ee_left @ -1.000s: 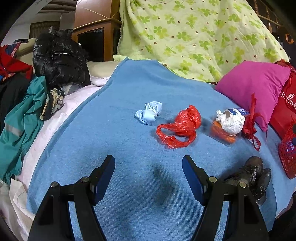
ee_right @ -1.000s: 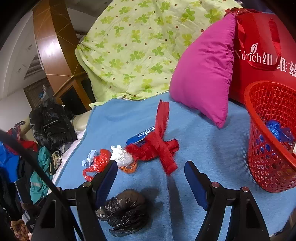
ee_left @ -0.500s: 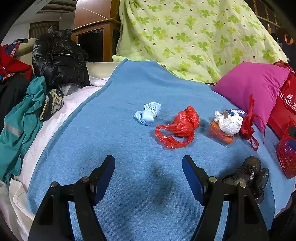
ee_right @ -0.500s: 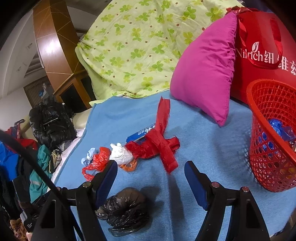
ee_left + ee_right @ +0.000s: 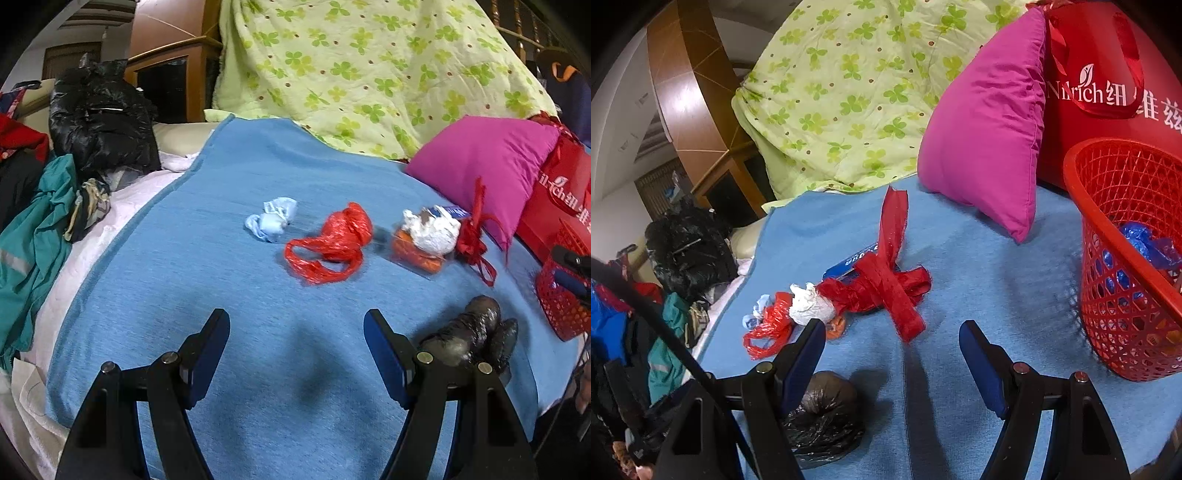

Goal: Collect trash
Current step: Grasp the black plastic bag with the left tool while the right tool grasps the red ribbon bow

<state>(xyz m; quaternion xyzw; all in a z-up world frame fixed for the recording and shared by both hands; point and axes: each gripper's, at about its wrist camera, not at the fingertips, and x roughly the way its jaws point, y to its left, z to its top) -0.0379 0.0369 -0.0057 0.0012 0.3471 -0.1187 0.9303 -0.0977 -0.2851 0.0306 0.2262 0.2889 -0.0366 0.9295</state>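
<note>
Two handheld grippers hover above a blue blanket (image 5: 229, 266) spread over a bed, with scraps of trash scattered across it. The left gripper (image 5: 295, 325) has its jaws spread wide and holds nothing; bare blanket lies between its fingers. The right gripper (image 5: 892, 334) is likewise wide apart and empty. In the left wrist view, a row of litter lies beyond the fingers: a crumpled pale blue wad (image 5: 272, 218) at the left, a red plastic bag (image 5: 330, 243) just right of it, then a white crumpled wad (image 5: 432, 230) resting on an orange wrapper (image 5: 413, 254), and a red ribbon (image 5: 472, 232) beside that. A dark crumpled plastic bag (image 5: 469, 332) lies nearer, partly behind the right finger of the left gripper. In the right wrist view, the red ribbon (image 5: 886, 280) lies just beyond the open jaws, and the dark bag (image 5: 823, 421) sits near, behind the left finger. A red mesh basket (image 5: 1115, 280) stands at the right edge of the blanket, with blue plastic (image 5: 1145, 243) inside. Behind it are a magenta pillow (image 5: 990, 125) and a red tote bag (image 5: 1108, 92). A green clover-print quilt (image 5: 369, 66) rises at the far side, and piled clothes (image 5: 44, 206) lie at the left.
</note>
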